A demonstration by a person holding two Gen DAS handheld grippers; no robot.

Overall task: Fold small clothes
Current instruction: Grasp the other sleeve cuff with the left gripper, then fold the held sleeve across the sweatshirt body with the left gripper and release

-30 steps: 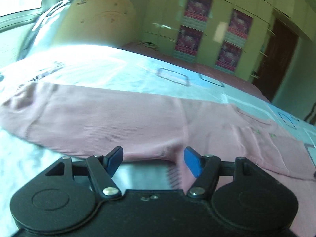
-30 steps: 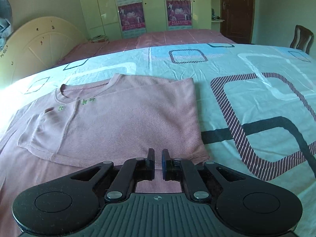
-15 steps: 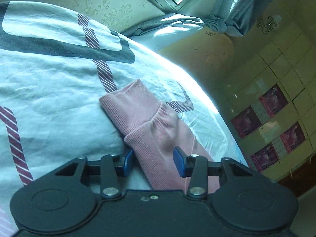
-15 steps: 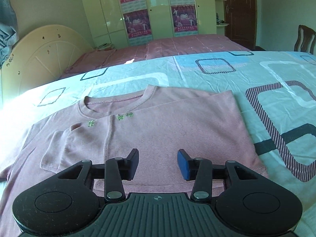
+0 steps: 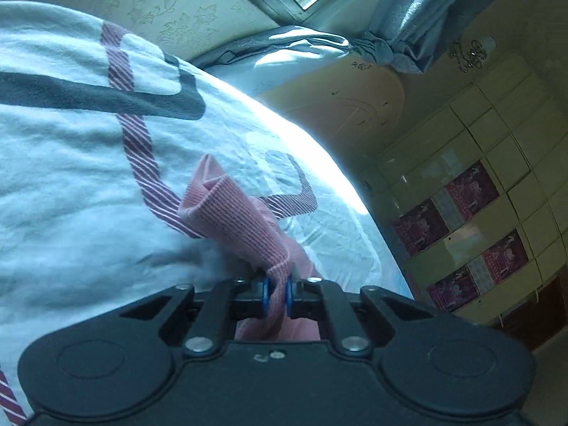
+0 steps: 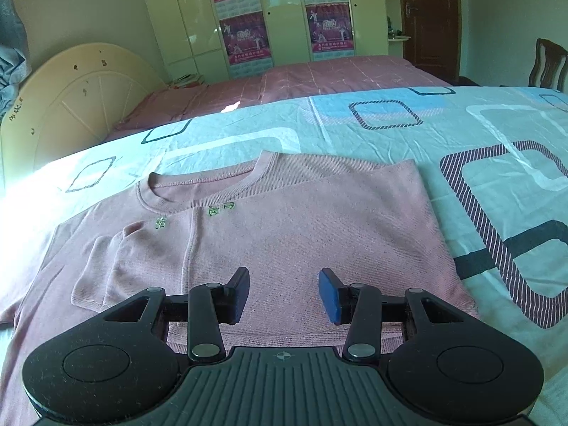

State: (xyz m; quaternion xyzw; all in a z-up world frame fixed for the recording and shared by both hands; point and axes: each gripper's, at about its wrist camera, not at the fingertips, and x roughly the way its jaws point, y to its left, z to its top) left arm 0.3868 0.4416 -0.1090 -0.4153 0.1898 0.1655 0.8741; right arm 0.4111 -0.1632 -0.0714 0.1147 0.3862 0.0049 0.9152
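Pink ribbed sleeve cuff (image 5: 230,213) sits pinched between the blue pads of the left tongs (image 5: 276,296), lifted off the patterned bedsheet (image 5: 71,177). Right tongs (image 6: 283,293) hover released, nothing between them, above the pink shirt (image 6: 301,234) lying flat on the bed.
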